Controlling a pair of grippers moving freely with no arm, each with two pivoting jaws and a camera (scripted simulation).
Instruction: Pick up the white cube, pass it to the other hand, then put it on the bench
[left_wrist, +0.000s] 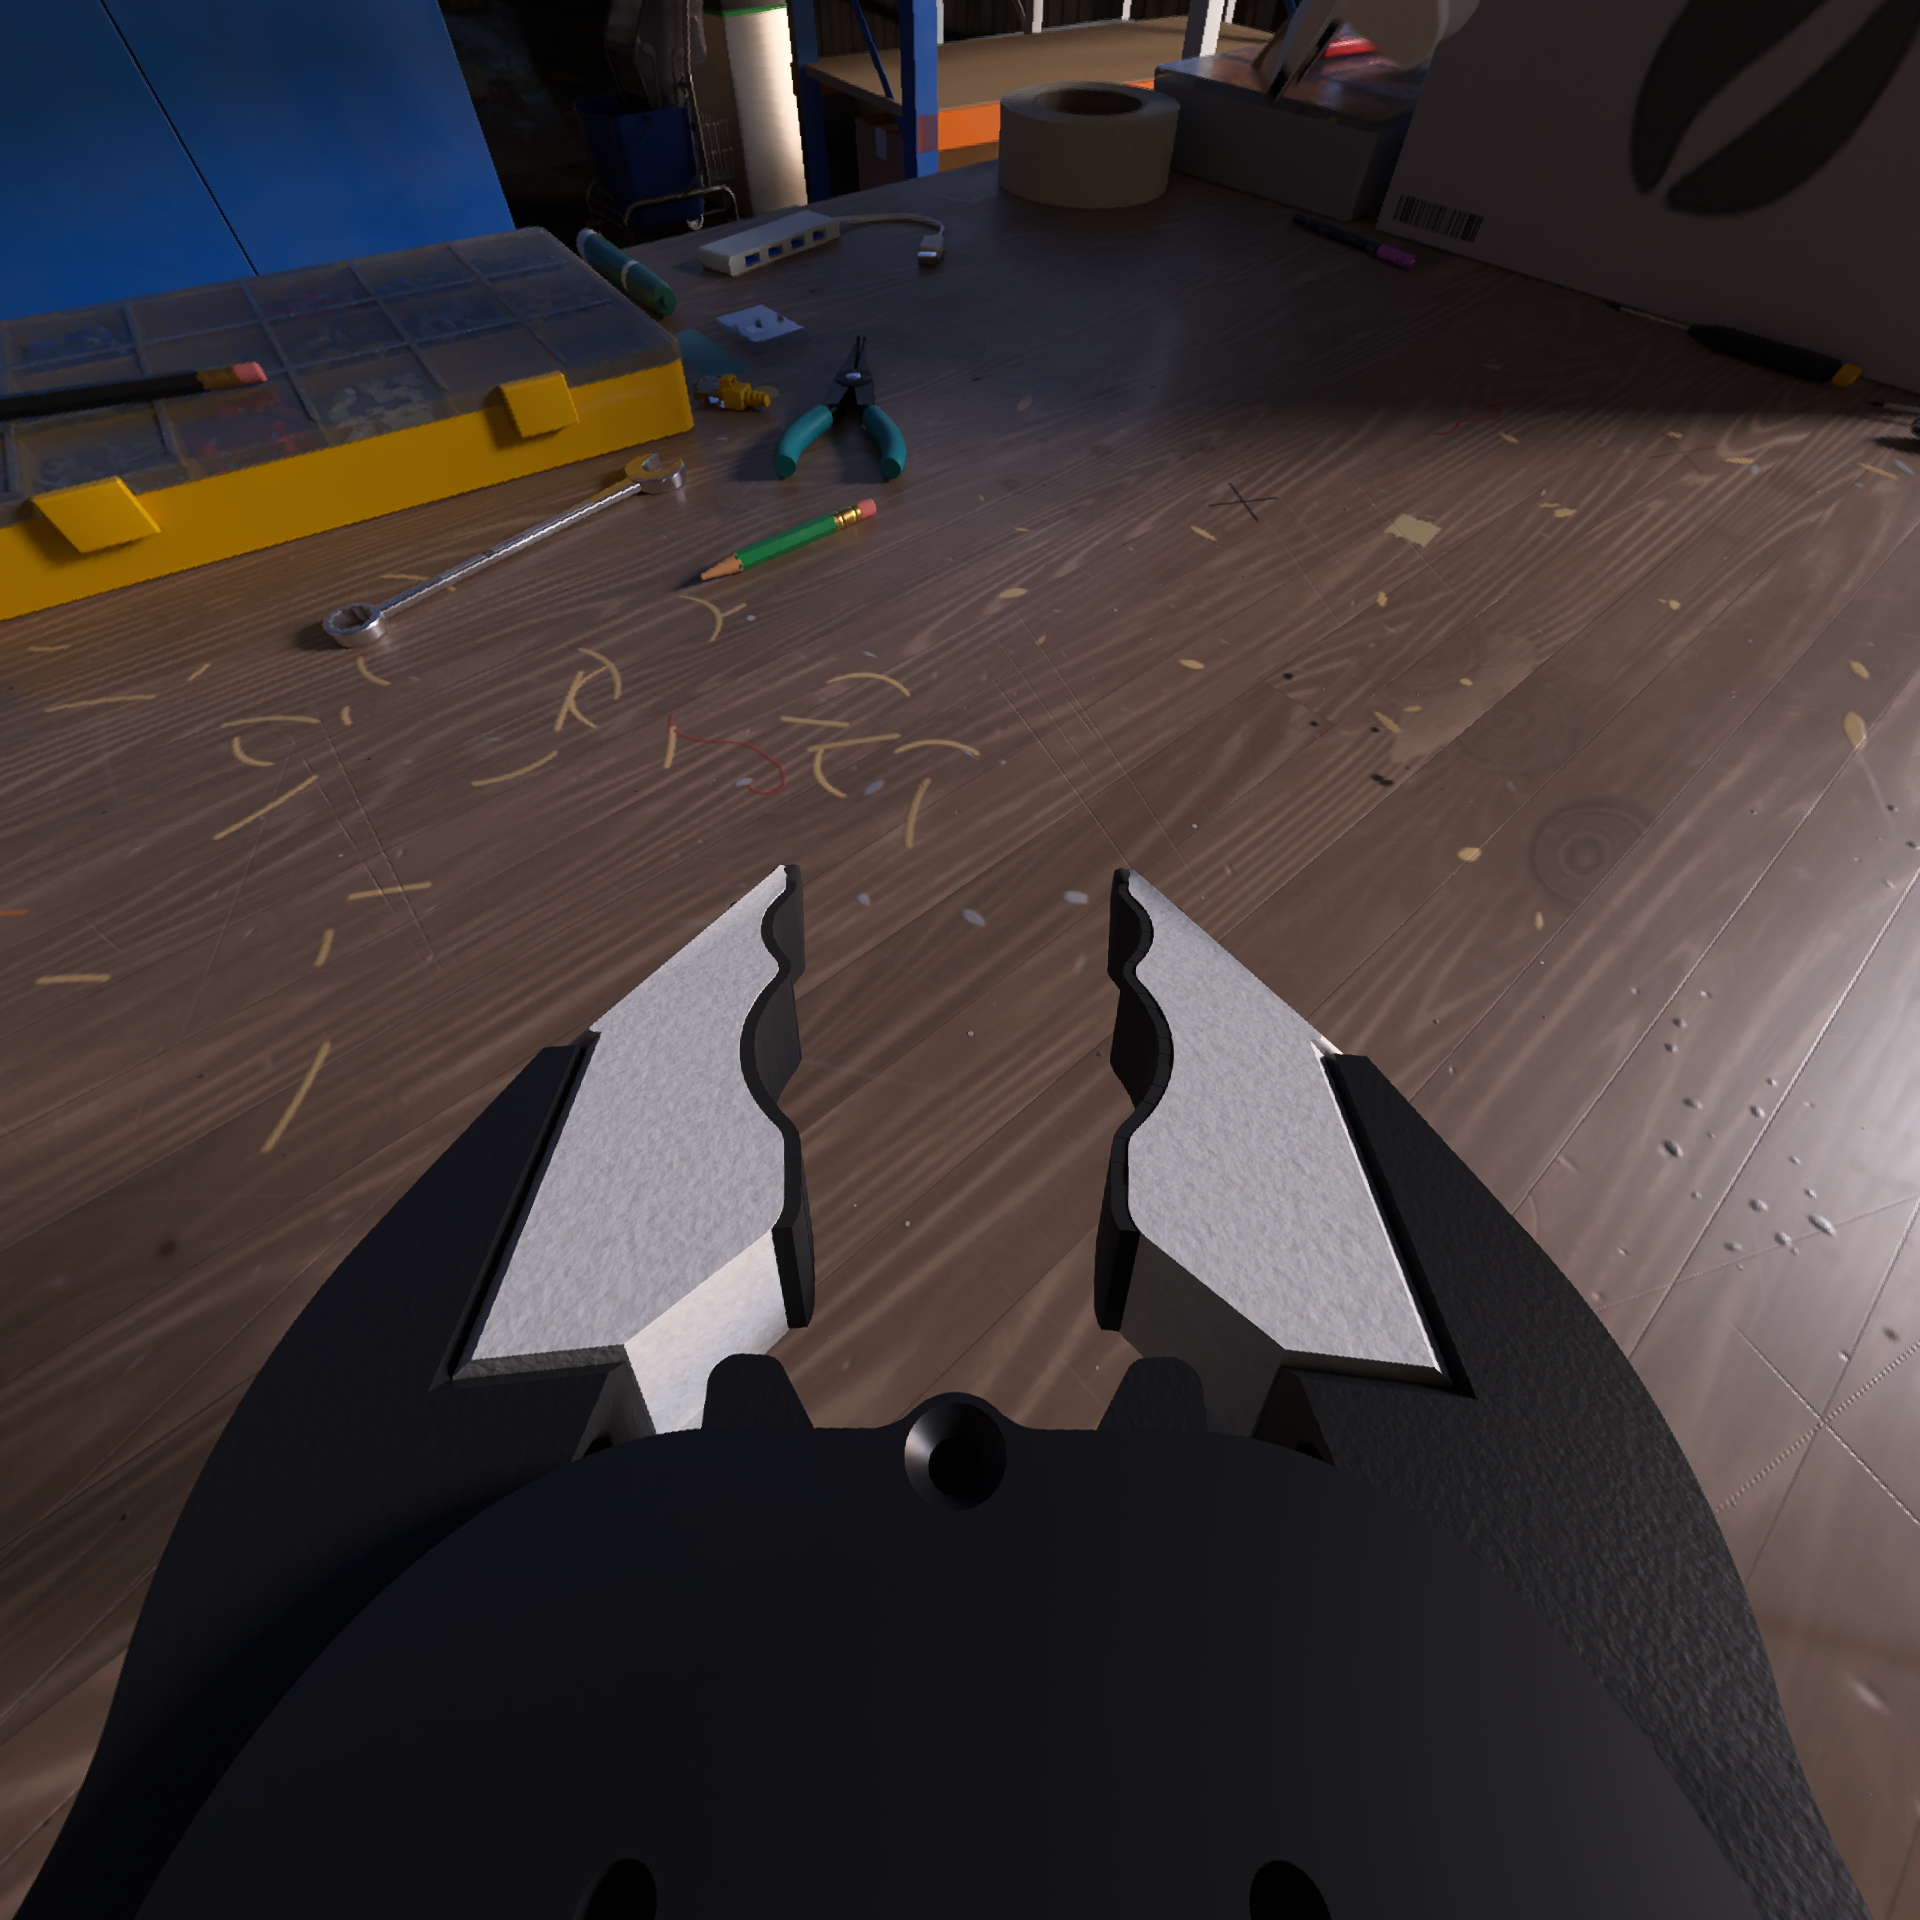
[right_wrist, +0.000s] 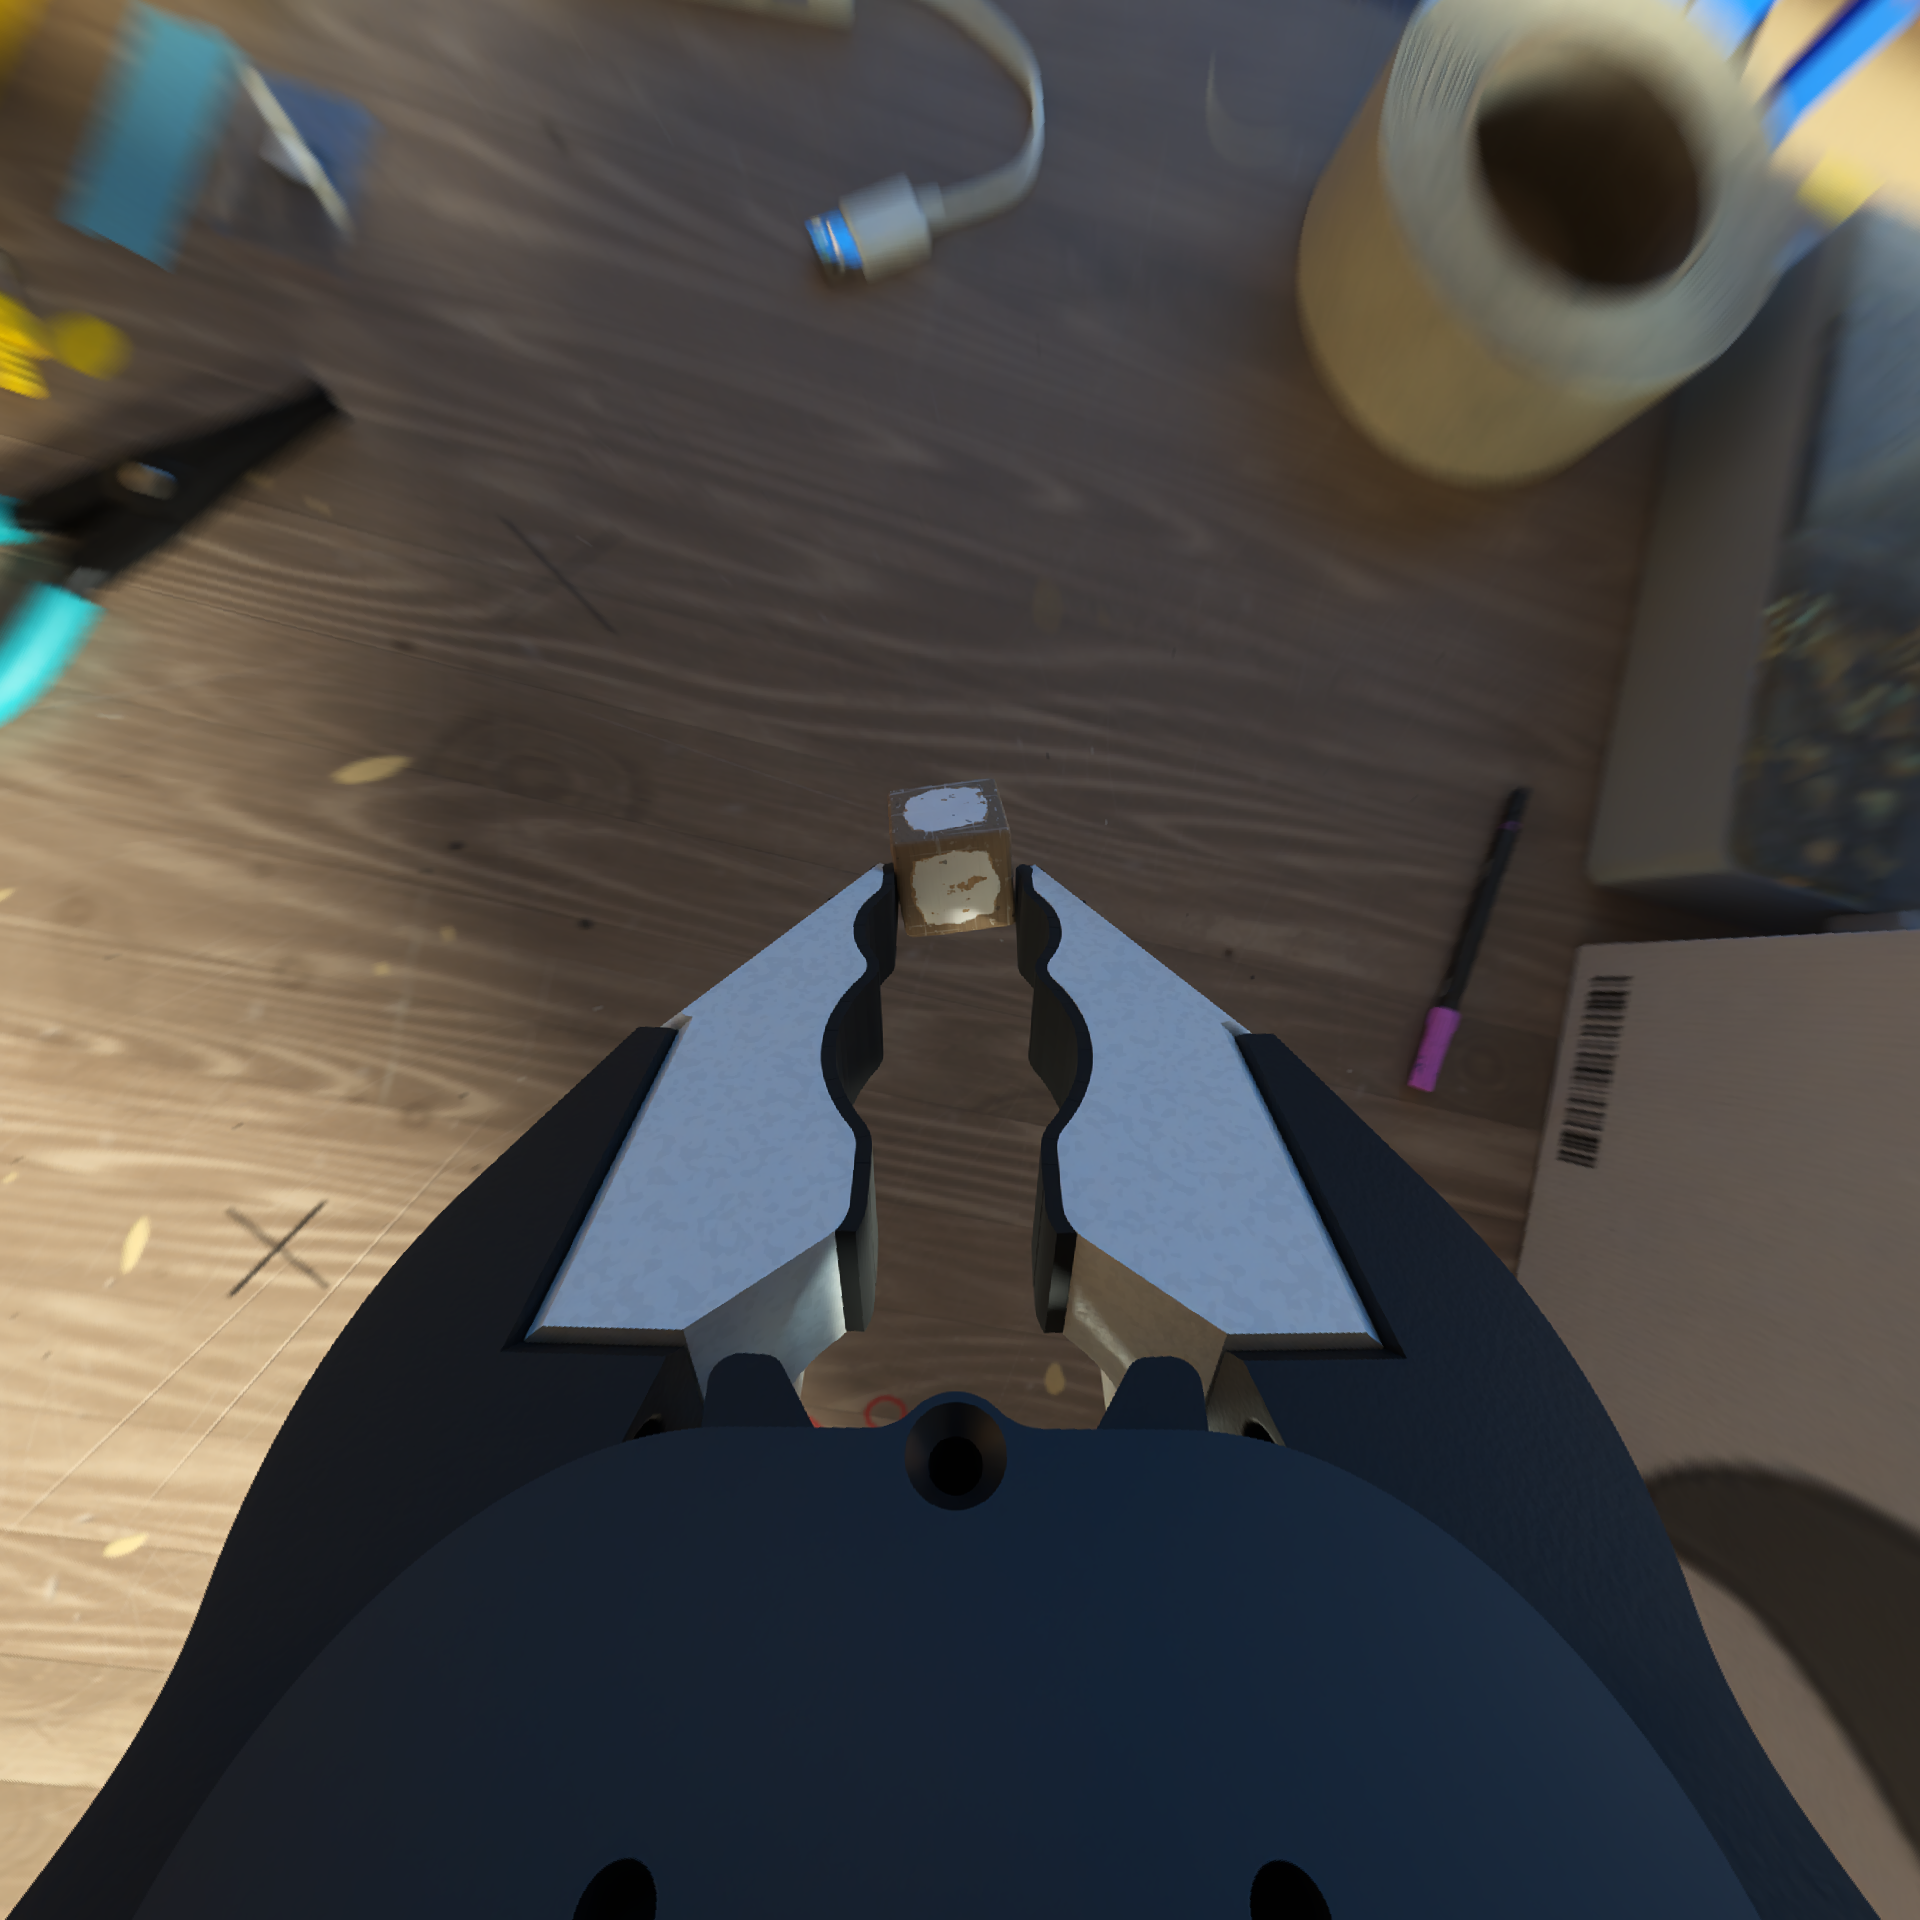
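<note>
The white cube (right_wrist: 951, 873) is a small wooden block with worn white paint on its faces. My right gripper (right_wrist: 954, 885) is shut on it, pinching it at the very fingertips, and holds it above the wooden bench (right_wrist: 623, 727). My left gripper (left_wrist: 956, 875) is open and empty, with its fingers wide apart over a bare patch of the bench (left_wrist: 1299, 727) strewn with wood shavings. The cube does not show in the left wrist view.
A yellow organiser box (left_wrist: 312, 457), a wrench (left_wrist: 499, 551), a green pencil (left_wrist: 790, 540) and teal pliers (left_wrist: 847, 416) lie at the left. A tape roll (right_wrist: 1538, 239), a USB plug (right_wrist: 883, 234), a purple-capped pen (right_wrist: 1465, 945) and a cardboard box (right_wrist: 1714, 1247) surround the right gripper.
</note>
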